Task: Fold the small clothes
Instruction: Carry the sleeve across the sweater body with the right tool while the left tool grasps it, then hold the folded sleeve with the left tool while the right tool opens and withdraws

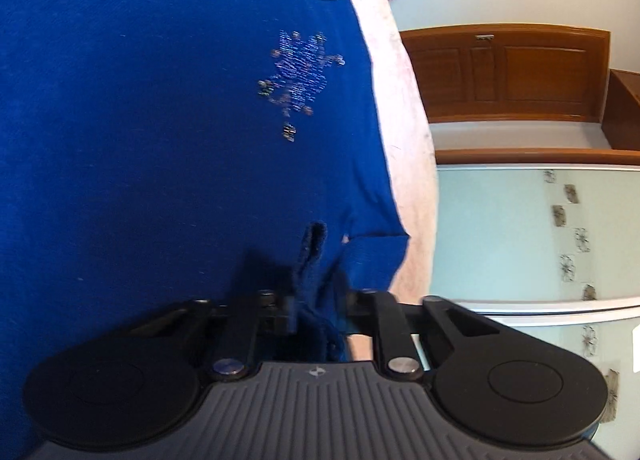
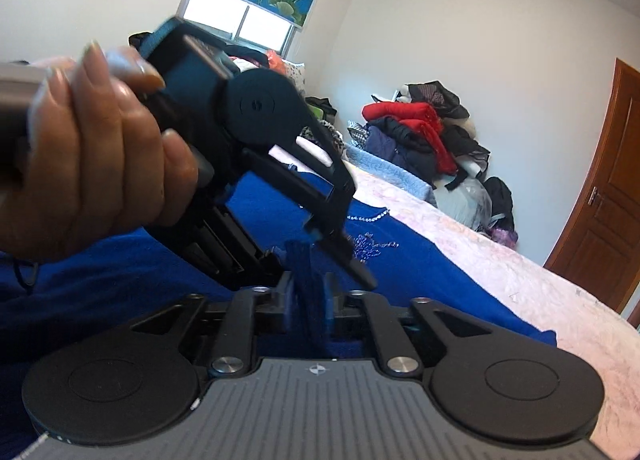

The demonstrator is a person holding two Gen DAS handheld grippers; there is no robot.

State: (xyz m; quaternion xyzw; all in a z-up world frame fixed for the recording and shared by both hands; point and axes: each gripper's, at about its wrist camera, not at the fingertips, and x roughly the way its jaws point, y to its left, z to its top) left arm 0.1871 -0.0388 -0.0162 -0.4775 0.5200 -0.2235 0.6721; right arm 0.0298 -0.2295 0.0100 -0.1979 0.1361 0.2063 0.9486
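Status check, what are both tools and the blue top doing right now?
Left tool shut on a fold of the blue top. Right tool astride the same fold, grip unclear. Nothing blocking.

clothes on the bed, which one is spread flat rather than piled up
The bright blue knit top with a beaded flower motif lies spread on the pale pink bedspread; the red and dark clothes are heaped by the wall.

Royal-blue top (image 1: 160, 120) spread flat, beaded motif and neckline trim, edge bunched upright — seemingly pinched
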